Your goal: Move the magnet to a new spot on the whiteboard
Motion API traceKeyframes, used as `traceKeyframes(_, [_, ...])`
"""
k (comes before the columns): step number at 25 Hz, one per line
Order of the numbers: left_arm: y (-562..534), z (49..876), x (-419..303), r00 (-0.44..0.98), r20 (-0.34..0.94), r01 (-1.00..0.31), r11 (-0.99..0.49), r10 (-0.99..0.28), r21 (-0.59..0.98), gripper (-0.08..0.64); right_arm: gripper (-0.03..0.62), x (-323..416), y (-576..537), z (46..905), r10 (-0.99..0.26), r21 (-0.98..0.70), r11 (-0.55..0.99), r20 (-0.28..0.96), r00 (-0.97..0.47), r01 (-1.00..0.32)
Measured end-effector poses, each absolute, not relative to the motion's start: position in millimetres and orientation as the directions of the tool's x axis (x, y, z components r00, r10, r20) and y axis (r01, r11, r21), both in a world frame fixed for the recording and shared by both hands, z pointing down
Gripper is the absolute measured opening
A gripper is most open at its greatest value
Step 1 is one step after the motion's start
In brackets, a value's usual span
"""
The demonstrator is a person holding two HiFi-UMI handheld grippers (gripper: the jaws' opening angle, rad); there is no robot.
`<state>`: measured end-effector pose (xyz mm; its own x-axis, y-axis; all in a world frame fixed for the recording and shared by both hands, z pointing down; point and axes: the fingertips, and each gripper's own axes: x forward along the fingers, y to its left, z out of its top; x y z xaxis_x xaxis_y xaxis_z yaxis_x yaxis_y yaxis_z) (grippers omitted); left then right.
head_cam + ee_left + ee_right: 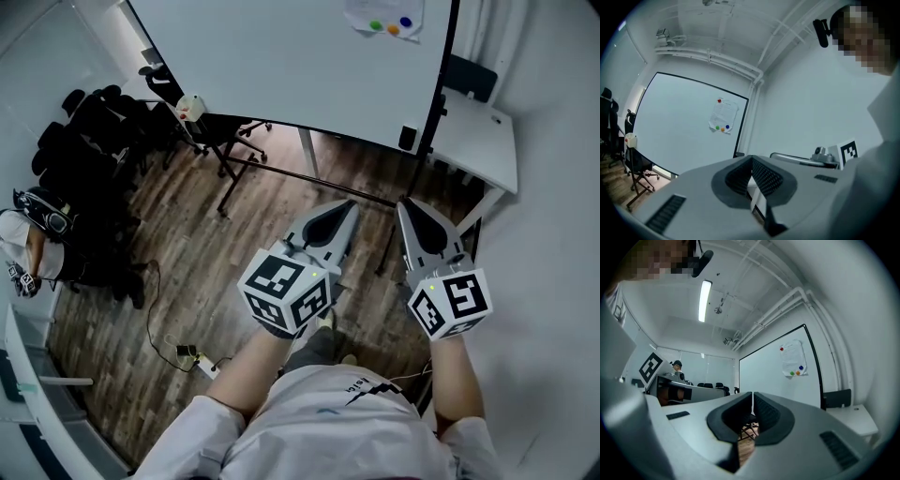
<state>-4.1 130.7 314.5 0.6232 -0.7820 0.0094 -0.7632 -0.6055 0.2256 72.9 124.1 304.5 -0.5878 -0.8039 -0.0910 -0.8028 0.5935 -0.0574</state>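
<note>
The whiteboard (281, 56) stands on a wheeled frame ahead of me. A sheet of paper (384, 17) is pinned near its upper right by round magnets: green (376, 25), orange (393, 30) and blue (405, 22). The left gripper view adds a red magnet (719, 100) at the sheet's top edge. My left gripper (352, 204) and right gripper (405, 202) are held side by side, level, pointing at the board from well short of it. Both have their jaws closed tip to tip with nothing between them.
Black office chairs (94, 122) cluster at the left, and a seated person (37, 244) is beside them. A white desk (478, 141) stands right of the board. The board's frame legs (309, 173) cross the wooden floor, where a power strip (202, 361) lies.
</note>
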Motion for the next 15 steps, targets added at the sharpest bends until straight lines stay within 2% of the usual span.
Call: traceKeyframes(15, [-46.9,324.1,-38.1,0.689,-0.005,-0.706,-0.672,-0.725,0.222,0.009,0.012,21.6,-42.8,309.2,-0.854,-0.019,0.519,-0.057,-0.518,-0.854])
